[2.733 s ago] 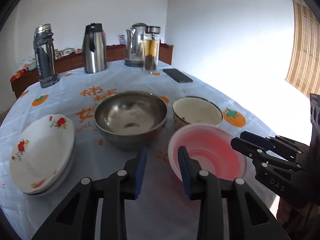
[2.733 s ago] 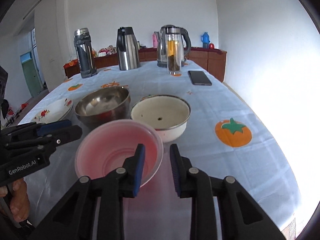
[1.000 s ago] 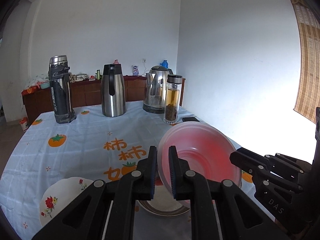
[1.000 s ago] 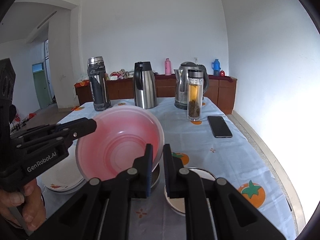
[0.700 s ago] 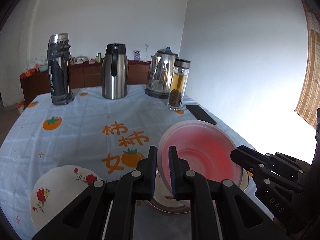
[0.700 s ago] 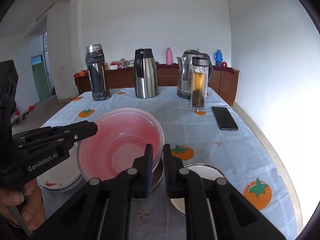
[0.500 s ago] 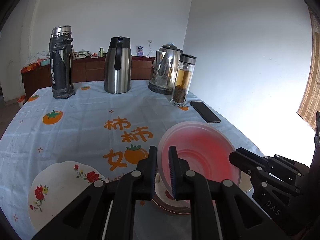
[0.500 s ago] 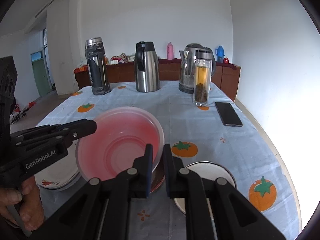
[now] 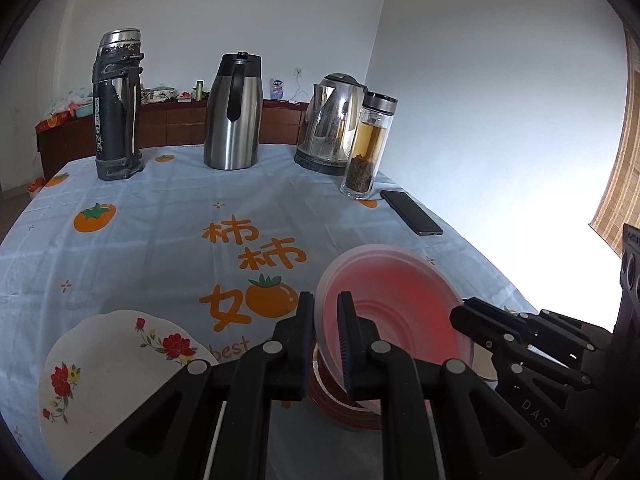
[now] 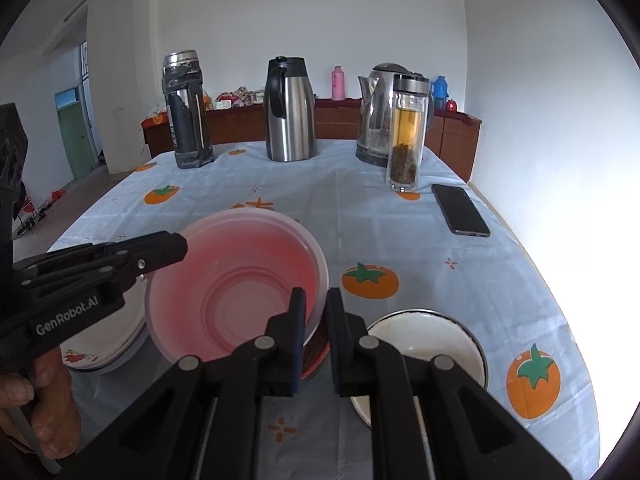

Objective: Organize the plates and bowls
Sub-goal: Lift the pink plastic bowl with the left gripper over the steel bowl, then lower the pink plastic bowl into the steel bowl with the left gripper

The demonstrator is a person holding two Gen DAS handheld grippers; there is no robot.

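Jaws of the left gripper (image 9: 325, 316) are closed to a narrow gap on the near-left rim of the pink bowl (image 9: 394, 304), one finger inside the rim and one outside. The opposite rim of the same bowl is clamped by the right gripper (image 10: 316, 312) in the same way, its jaws also drawn nearly together on the thin plastic wall. The bowl is thus held between both grippers, tilted slightly, above the steel bowl (image 10: 316, 354), of which only a dark, reddish edge is seen beneath it; whether the two touch cannot be told. A hand (image 10: 38, 408) is seen wrapped around the left gripper's handle in the right wrist view.

Just right of the steel bowl, a white enamel bowl (image 10: 428, 344) is set on the tablecloth (image 9: 160, 240). To the left, flowered plates (image 9: 104, 364) are stacked. Farther back, near the table's right edge, a phone (image 10: 460, 210) is laid flat, with a tea bottle (image 10: 406, 132) just beyond it. Along the far edge a kettle (image 9: 330, 124), a steel jug (image 9: 234, 112) and a dark flask (image 9: 116, 108) are lined up upright.
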